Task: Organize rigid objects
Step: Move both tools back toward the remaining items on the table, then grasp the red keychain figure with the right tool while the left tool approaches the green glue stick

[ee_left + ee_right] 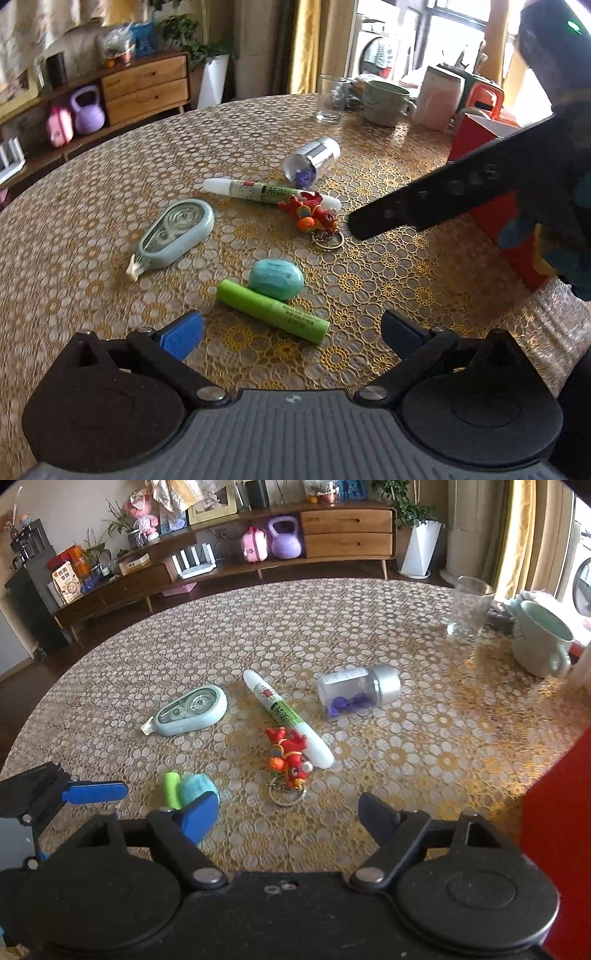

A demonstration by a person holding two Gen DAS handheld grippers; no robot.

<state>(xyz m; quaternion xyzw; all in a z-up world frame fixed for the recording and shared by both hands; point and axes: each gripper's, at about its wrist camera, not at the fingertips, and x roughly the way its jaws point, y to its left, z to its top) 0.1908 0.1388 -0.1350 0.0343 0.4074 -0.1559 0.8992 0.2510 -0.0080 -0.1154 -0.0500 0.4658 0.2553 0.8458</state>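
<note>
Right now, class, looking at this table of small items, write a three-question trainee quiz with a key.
1. True or false: the clear bottle stands upright.
2. Which item touches the green tube? A) correction tape B) teal oval case C) glass
3. What metal part hangs from the red keychain figure?

Key: 1 false, it lies on its side. 2 B, the teal oval case. 3 A key ring.

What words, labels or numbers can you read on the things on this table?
None can be read for sure.
White pen: green label with dark characters, too blurred to read.
Green tube: small dark print, too small.
Clear jar: pale label, illegible.
Snack bag on the sideboard: characters too small.
</note>
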